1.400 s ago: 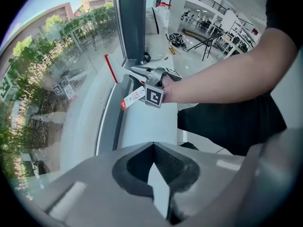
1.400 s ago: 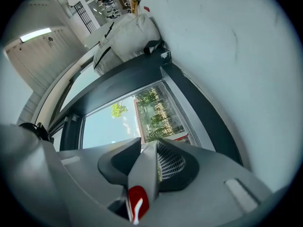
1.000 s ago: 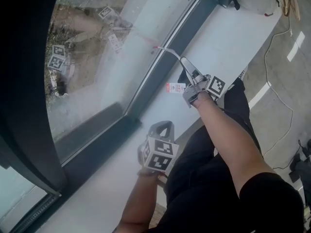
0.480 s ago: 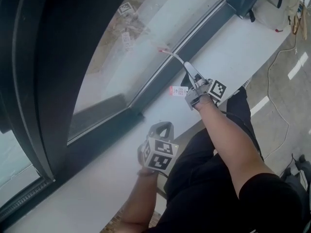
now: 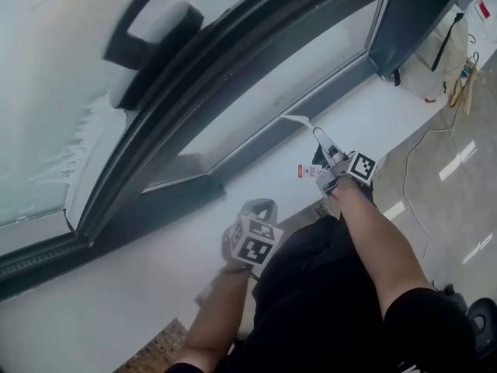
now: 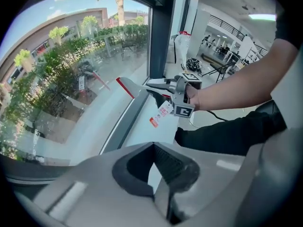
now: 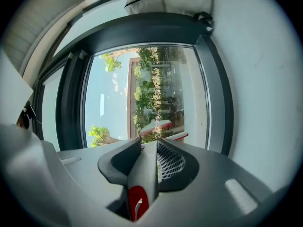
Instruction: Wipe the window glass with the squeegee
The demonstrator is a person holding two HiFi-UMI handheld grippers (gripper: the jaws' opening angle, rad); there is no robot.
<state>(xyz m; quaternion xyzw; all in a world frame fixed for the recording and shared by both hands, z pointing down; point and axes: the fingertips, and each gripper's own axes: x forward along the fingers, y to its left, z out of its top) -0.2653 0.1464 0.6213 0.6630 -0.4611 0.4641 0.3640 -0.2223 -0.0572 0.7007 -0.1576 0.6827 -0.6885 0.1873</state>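
Pinches the grey plastic squeegee with a red patch on its handle [image 7: 140, 178] in the right tongs [image 7: 147, 148], jaws closed tight on either side of that handle. Holds it out from the right hand [image 5: 342, 185] toward the lower edge of the large dark-framed window glass [image 5: 311, 61], with the pale, red-tipped blade [image 6: 130, 85] just beside the bottom frame. Cannot tell whether blade and glass touch. Carries a small white and red paper tag [image 5: 307, 171] dangling under the right tongs, above the white window sill [image 5: 233, 186]. Holds the left tongs [image 5: 258, 207] lower and nearer the body, well apart from the squeegee, over the same sill, with the jaws pressed together and nothing between them. Looks out through the glass, in both gripper views, on green trees [image 7: 151, 79] and a pale building [image 6: 52, 30] under blue sky.
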